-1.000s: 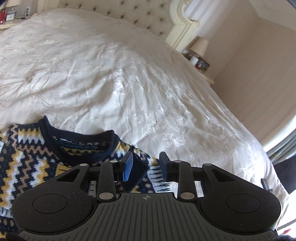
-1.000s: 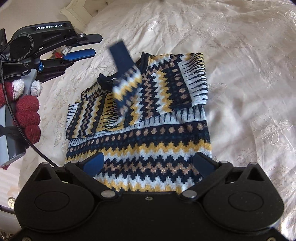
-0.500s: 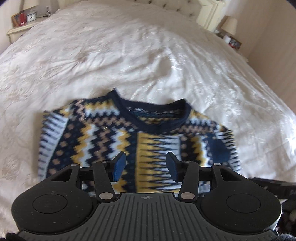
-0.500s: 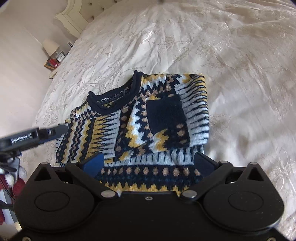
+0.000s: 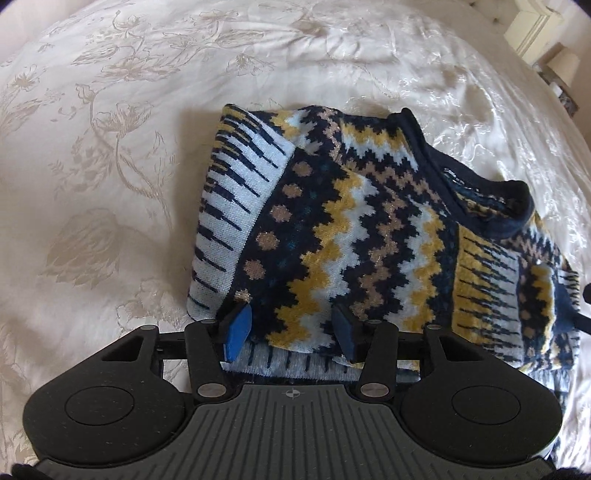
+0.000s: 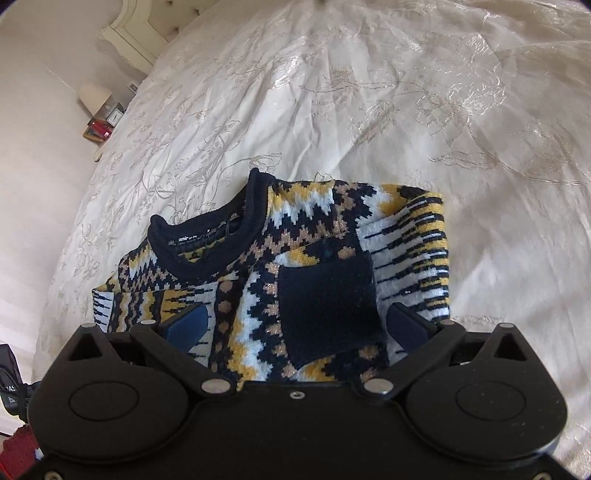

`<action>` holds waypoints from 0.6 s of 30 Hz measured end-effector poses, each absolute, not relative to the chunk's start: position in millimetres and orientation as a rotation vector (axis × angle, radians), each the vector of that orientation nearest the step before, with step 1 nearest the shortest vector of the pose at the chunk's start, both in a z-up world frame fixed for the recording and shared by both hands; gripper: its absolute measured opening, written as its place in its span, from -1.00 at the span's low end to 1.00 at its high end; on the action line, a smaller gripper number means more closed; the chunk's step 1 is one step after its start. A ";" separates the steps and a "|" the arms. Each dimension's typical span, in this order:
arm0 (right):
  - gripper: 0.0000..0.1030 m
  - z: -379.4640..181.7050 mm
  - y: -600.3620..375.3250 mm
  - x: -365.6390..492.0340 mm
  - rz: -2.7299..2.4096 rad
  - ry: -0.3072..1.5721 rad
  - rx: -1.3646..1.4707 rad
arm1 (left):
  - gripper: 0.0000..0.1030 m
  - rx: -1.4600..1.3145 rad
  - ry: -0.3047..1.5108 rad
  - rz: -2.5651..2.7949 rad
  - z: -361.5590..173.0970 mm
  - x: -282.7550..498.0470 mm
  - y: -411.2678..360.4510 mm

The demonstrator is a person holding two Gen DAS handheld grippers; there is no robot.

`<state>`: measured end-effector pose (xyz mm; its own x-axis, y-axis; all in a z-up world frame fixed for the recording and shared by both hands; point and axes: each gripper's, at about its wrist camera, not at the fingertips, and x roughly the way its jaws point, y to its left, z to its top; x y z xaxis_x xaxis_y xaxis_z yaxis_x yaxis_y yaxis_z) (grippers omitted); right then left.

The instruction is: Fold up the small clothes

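A small knitted sweater [image 5: 369,229] in navy, yellow, white and tan zigzags lies on the bed, both sleeves folded in over its front. It also shows in the right wrist view [image 6: 295,266], with a navy cuff [image 6: 328,306] lying on its chest. My left gripper [image 5: 291,328] is open, low over the sweater's left part, fingers either side of the folded sleeve. My right gripper [image 6: 295,325] is open wide, low over the right part, fingers straddling the cuffed sleeve. Neither holds cloth.
The sweater lies on a cream embroidered bedspread [image 5: 110,147] that fills both views. A headboard [image 6: 133,33] and a bedside table with a lamp [image 6: 96,99] stand at the far left of the right wrist view.
The left gripper let go of the sleeve, which now lies folded on the chest. Both grippers have come down closer over the sweater.
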<state>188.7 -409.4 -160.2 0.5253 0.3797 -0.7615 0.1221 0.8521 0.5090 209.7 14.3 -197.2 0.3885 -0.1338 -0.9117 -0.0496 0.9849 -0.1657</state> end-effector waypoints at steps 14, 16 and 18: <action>0.98 -185.6 -413.9 211.6 0.139 1.116 0.658 | 0.07 -0.163 1.160 -0.077 -198.0 207.4 12.7; 0.98 -184.9 -411.0 215.0 0.106 1.147 0.642 | 0.07 -0.155 1.162 -0.077 -197.8 207.8 11.4; 0.99 -185.6 -408.8 216.4 0.113 1.156 0.643 | 0.07 -0.150 1.164 -0.078 -197.4 208.3 10.6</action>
<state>216.4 -408.8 -185.6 0.4189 0.4023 -0.8140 0.2377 0.8167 0.5259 208.3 10.6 -197.4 0.3949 -0.1390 -0.9082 -0.0161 0.9873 -0.1581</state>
